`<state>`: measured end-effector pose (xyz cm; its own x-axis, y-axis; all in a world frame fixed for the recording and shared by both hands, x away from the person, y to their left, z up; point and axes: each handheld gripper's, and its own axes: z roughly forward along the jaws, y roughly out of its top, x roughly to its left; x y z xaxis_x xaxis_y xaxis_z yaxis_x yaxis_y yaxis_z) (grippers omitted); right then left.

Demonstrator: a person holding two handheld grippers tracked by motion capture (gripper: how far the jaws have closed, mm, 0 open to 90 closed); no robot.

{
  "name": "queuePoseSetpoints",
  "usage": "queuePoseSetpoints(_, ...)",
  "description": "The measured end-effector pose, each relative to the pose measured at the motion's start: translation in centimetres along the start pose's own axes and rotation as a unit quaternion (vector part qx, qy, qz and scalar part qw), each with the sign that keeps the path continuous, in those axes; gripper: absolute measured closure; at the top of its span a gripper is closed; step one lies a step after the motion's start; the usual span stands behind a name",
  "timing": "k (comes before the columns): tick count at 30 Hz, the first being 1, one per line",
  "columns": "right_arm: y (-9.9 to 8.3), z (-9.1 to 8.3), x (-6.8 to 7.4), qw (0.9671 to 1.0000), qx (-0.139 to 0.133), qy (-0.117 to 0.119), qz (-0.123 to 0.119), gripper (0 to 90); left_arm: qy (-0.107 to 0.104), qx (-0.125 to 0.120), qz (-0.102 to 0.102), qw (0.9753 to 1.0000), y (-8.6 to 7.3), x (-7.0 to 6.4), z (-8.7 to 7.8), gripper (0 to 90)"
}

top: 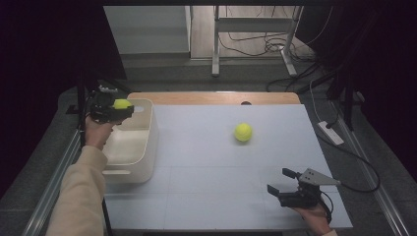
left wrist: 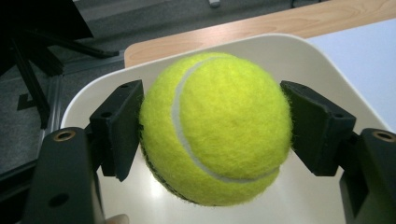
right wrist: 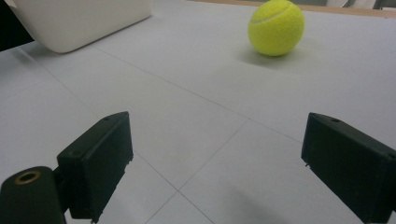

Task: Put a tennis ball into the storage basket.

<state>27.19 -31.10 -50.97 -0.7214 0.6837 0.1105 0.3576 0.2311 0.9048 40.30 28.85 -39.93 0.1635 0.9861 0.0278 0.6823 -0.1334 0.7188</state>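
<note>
High view: the left tool (top: 119, 104) hangs over the far left corner of the counter (top: 211, 196), above the far end of a white bin (top: 140, 147) that stands along the counter's left edge. Its jaws are clamped on a yellow ball (top: 122, 103), which is held above the bin's open top, not resting in it. A sleeve (top: 78, 196) runs up from the bottom edge to that hand. A second ball (top: 243, 132) lies on the counter right of the middle, toward the far edge, well apart from the bin. The right tool (top: 281, 181) sits low near the counter's near right corner, jaws spread with nothing between them, pointing toward the left and far side.

Left gripper view: the held ball (left wrist: 217, 128) sits between the two black jaws, each pad pressed against one of its sides. Behind and below it is the bin's pale inside (left wrist: 299, 196), with its rounded rim (left wrist: 261, 39) past the ball and the wooden far edge of the counter beyond.

Right gripper view: the two jaws stand wide apart over bare counter (right wrist: 196, 121). The second ball (right wrist: 276, 27) rests farther out, ahead and a little right, untouched. A corner of the bin (right wrist: 79, 21) shows at the upper left.
</note>
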Motion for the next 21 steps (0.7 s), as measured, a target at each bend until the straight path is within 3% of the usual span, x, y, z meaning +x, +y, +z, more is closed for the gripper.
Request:
queuePoseSetpoints(3, 0.0, 0.0, 0.0, 1.0000, 0.000, 0.000, 0.000, 8.8, 0.002, 0.009, 0.002, 1.0000, -0.1, 0.0, 0.3, 26.8)
queuePoseSetpoints(16, 0.0, 0.0, 0.0, 1.0000, 0.000, 0.000, 0.000, 8.9, 0.008, 0.002, 0.000, 1.0000, -0.1, -0.2, 0.0, 26.1)
queuePoseSetpoints(21, 0.0, 0.0, 0.0, 1.0000, 0.001, 0.000, -0.001, 8.8, 0.000, -0.026, -0.013, 0.9996, 0.2, -0.4, -0.8, 16.8)
